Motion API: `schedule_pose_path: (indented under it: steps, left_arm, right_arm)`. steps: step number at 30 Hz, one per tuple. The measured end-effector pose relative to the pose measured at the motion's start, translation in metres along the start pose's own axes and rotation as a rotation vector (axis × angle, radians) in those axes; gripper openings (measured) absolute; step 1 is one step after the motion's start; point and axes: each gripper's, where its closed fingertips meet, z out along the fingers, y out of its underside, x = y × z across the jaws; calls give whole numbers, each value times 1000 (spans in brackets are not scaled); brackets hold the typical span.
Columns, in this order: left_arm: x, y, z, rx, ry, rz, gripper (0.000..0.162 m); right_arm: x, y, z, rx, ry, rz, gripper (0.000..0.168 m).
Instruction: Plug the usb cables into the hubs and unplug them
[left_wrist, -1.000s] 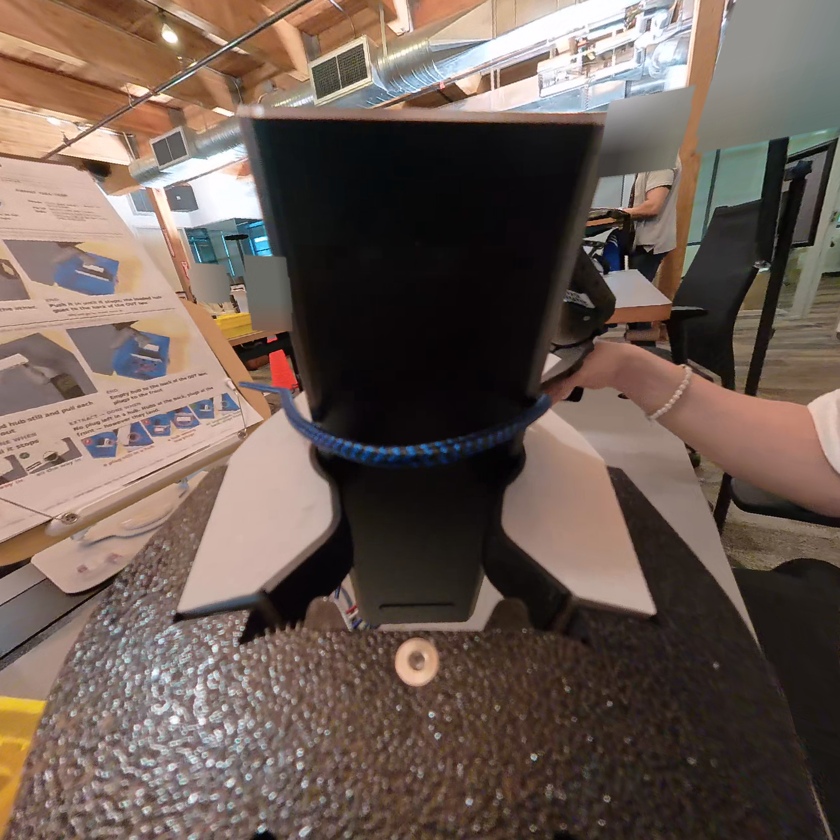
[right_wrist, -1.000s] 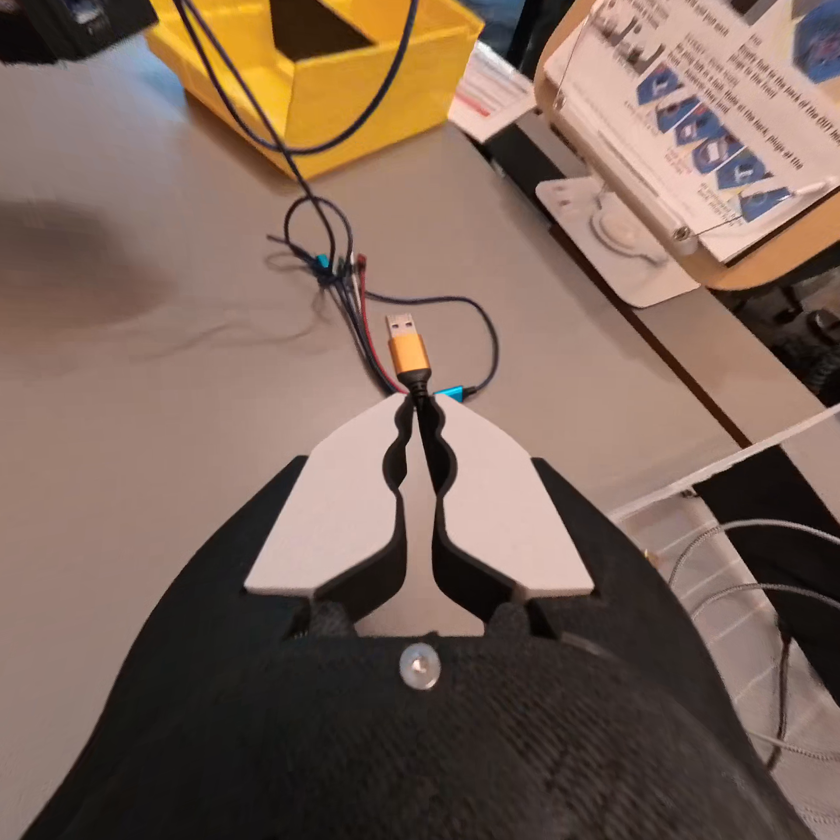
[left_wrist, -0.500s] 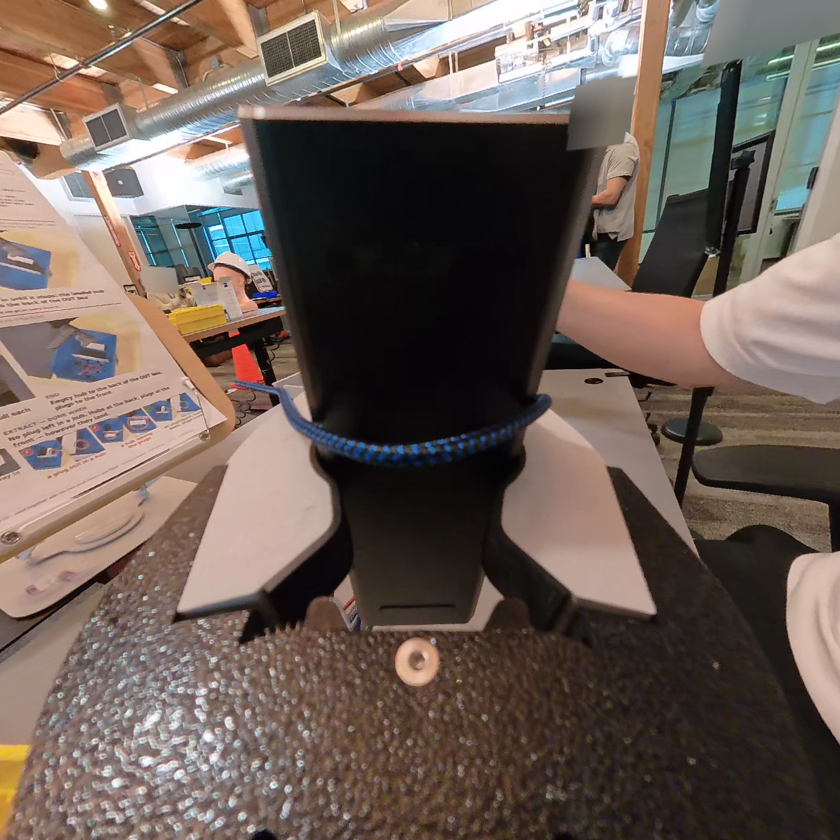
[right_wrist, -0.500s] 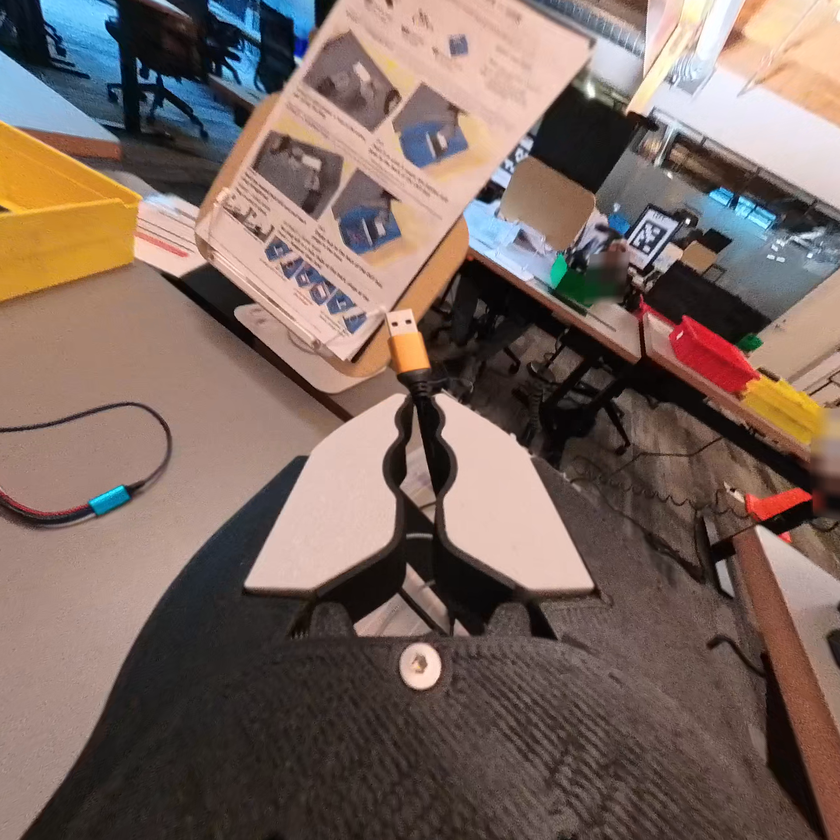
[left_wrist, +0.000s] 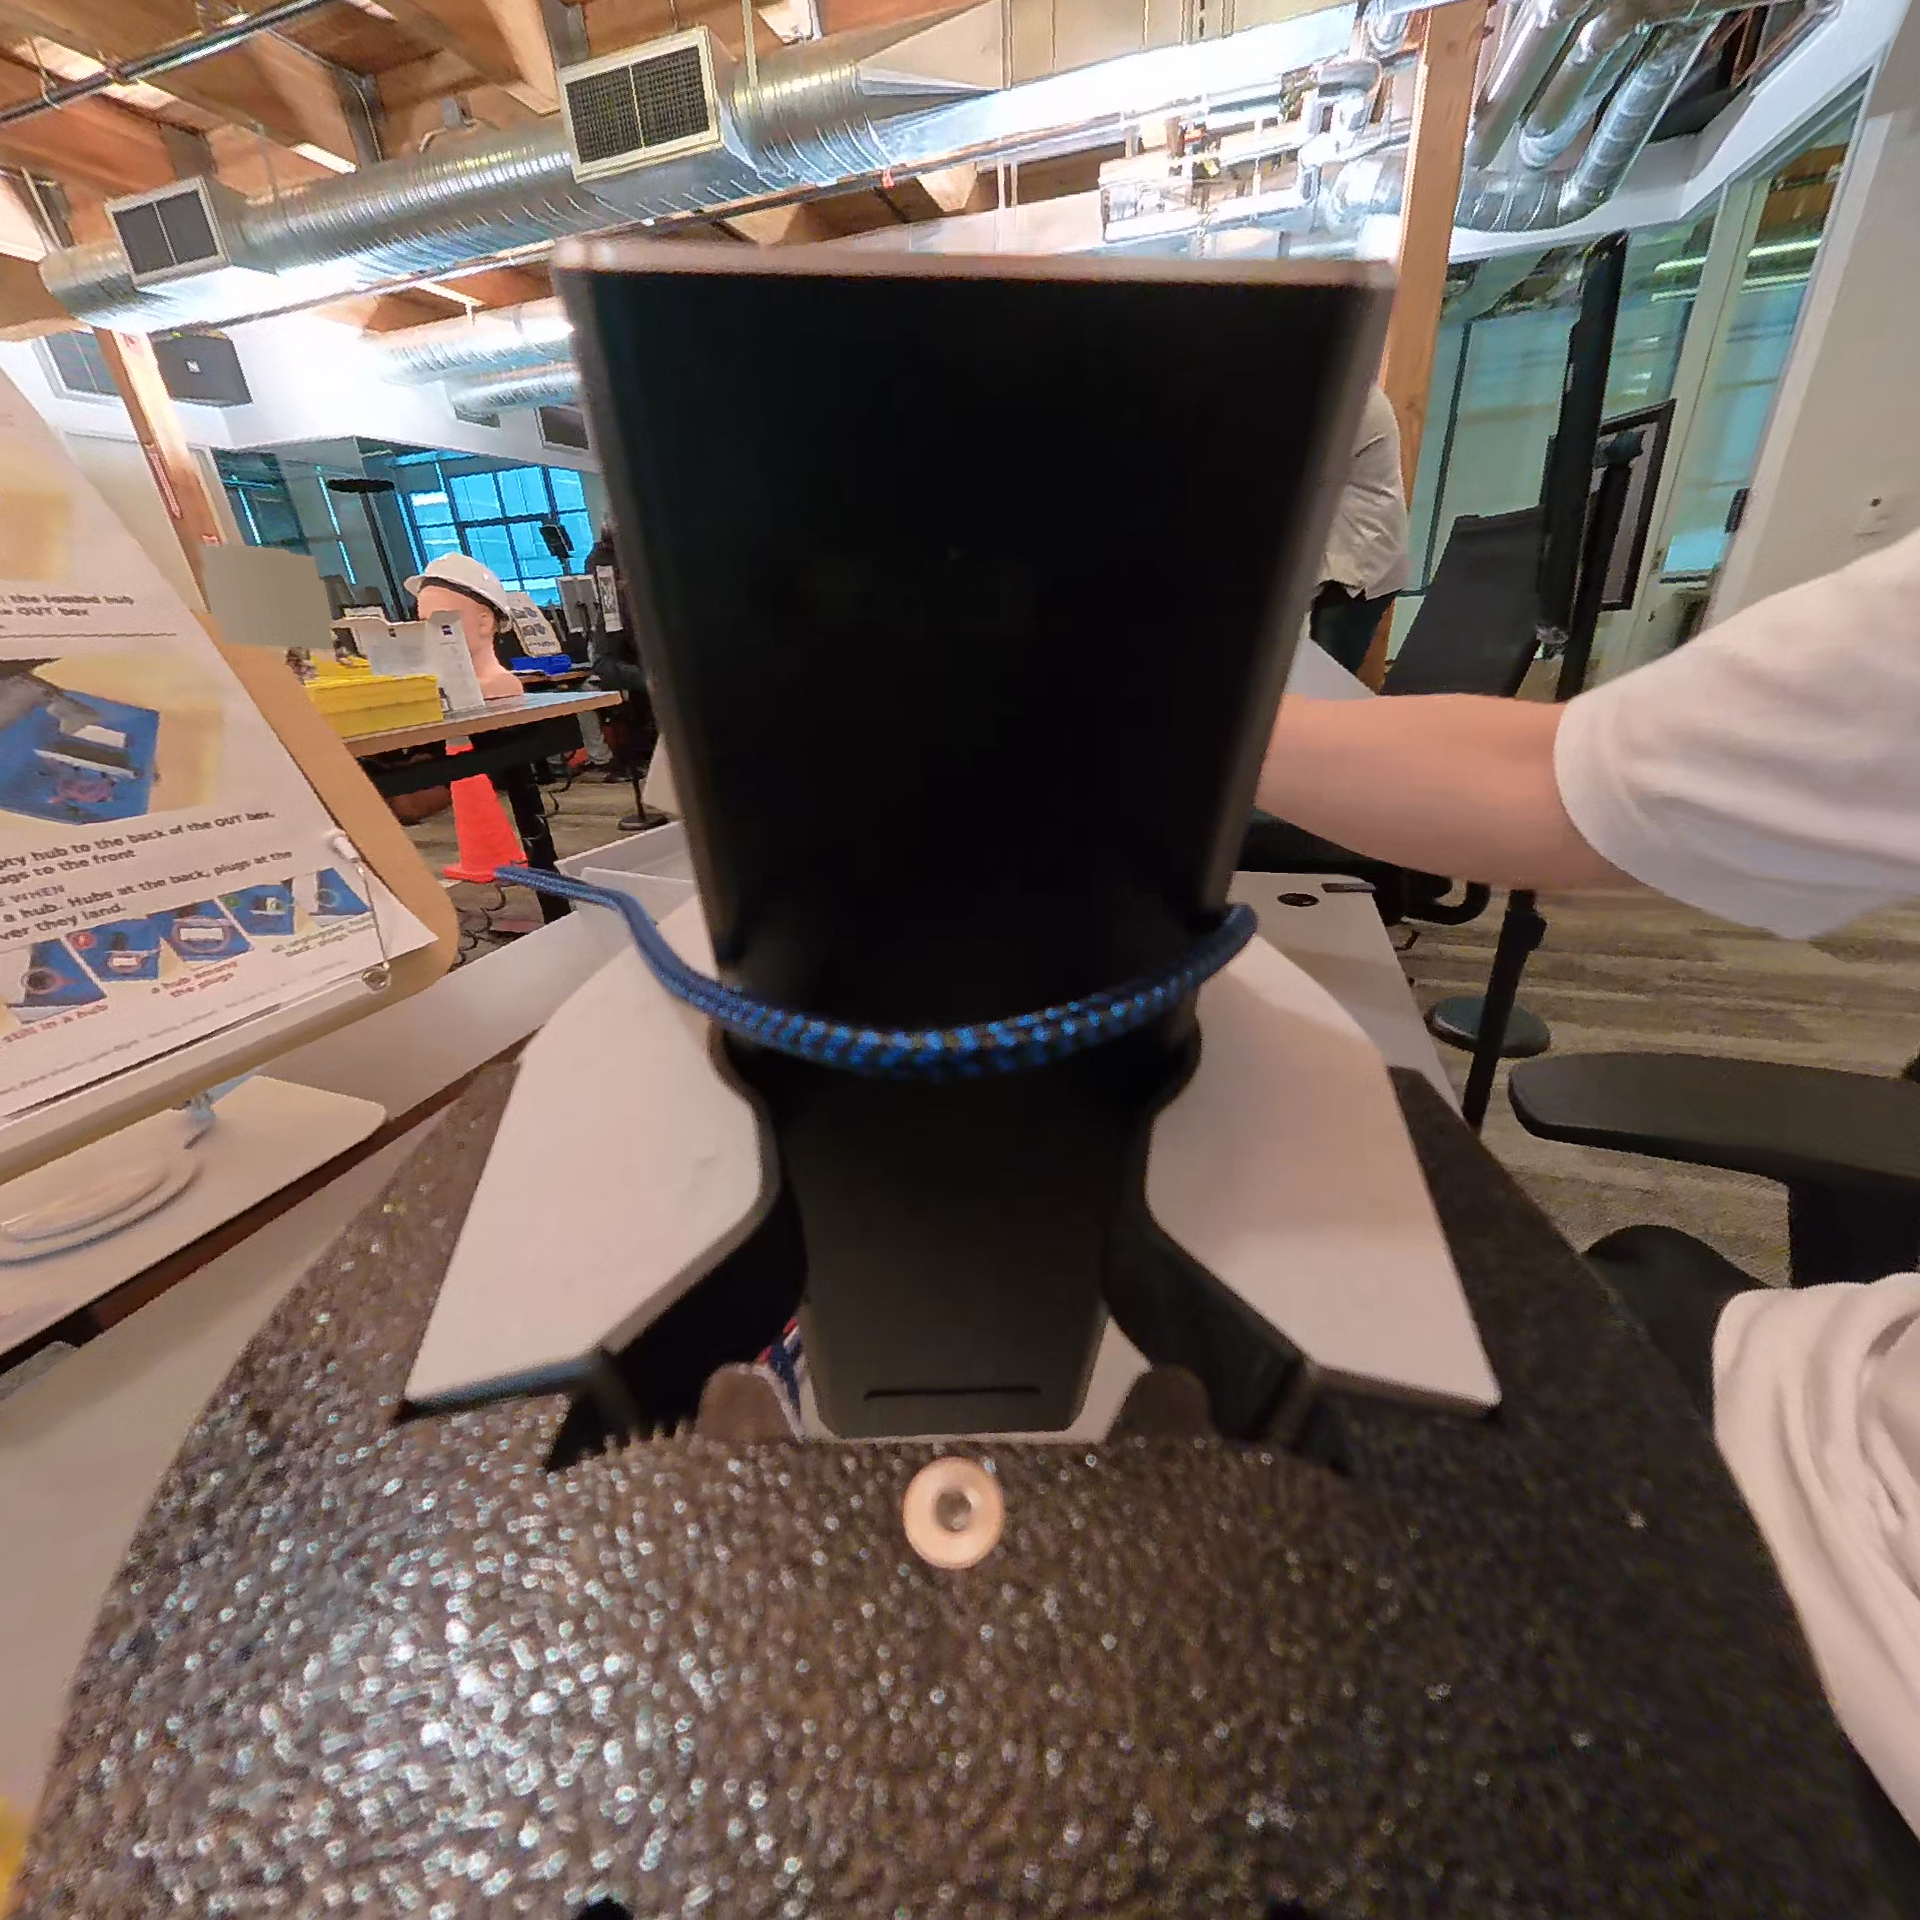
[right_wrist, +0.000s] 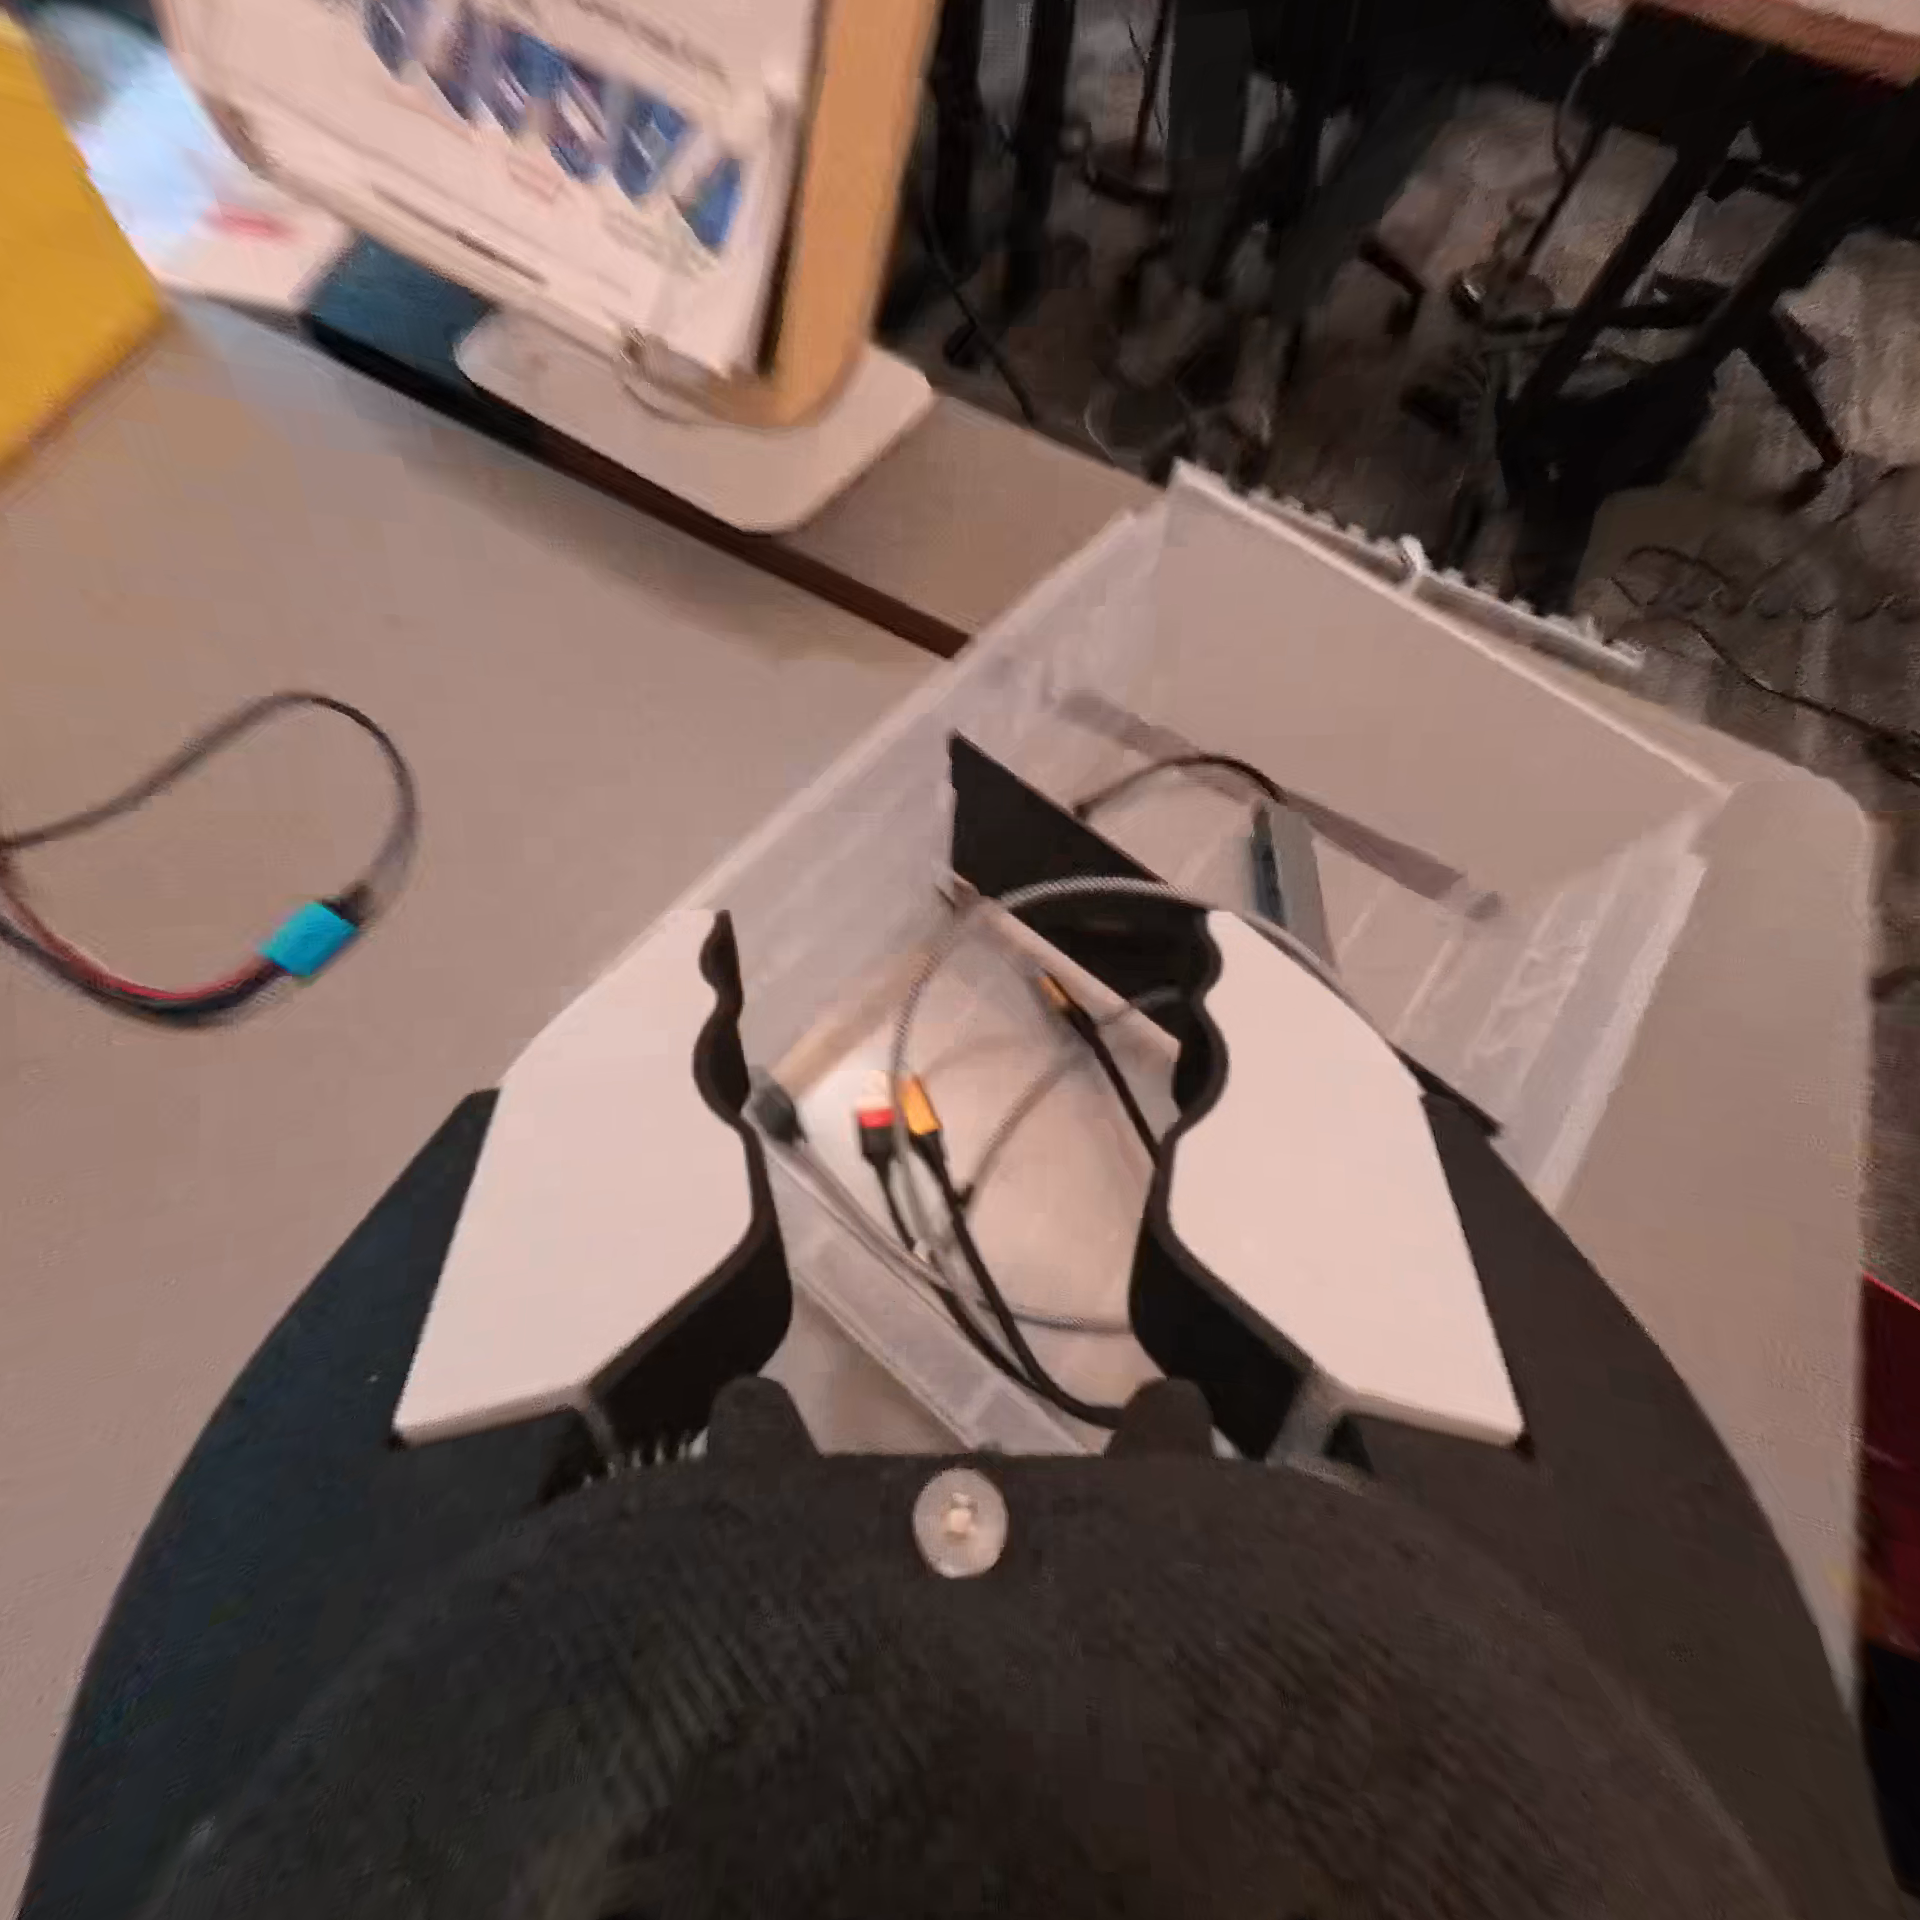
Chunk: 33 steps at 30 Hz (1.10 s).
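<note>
My left gripper (left_wrist: 956, 1039) is shut on a tall black hub (left_wrist: 966, 644) and holds it upright in the air. A blue braided cable (left_wrist: 935, 1034) lies across the hub's front at the fingertips. My right gripper (right_wrist: 966, 940) is open and empty above a clear white bin (right_wrist: 1455, 665). In the bin lie an orange-plug cable (right_wrist: 916, 1110), a red-plug cable (right_wrist: 876, 1120) and a grey braided cable (right_wrist: 1049, 888). The right wrist view is blurred by motion.
A cable with a cyan plug (right_wrist: 304, 935) lies looped on the grey table (right_wrist: 520, 727). An instruction sheet on a stand (right_wrist: 623, 156) and a yellow bin (right_wrist: 52, 260) stand behind. A person's arm in a white sleeve (left_wrist: 1558, 790) reaches behind the hub. One gripper's finger ends stand about 45 cm off the other's.
My right gripper swung down over the clear bin and opened, letting go of the orange-plug cable, which now lies in the bin. The left gripper still holds the hub and turned slightly right.
</note>
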Motion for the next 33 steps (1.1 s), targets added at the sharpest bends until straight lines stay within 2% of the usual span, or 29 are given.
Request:
schedule_pose_path:
  steps: [3,5,8,11,12,15,26,33]
  left_arm:
    - [0,4,4,24,23,-43,71]
    - [3,6,7,47,52,-72,71]
    - [10,13,13,50,99,-87,71]
    - [22,27,21,0,161,-71,71]
    - [27,31,24,-18,183,-61,71]
    - [41,39,33,-47,243,-53,71]
    - [62,55,52,-81,322,-78,71]
    - [65,53,53,-54,339,-72,71]
  right_arm:
    - [-94,-38,-24,194,-218,-64,72]
    - [-181,-38,-38,241,-382,-174,61]
    - [-304,-37,-62,433,-595,-317,40]
    - [-365,-32,-67,505,-662,-349,24]
    - [-376,-30,-68,519,-691,-364,17]
    - [-395,-20,-72,522,-786,-384,18]
    - [-391,4,-71,505,-769,-376,11]
    - [-391,5,-75,485,-873,-297,7]
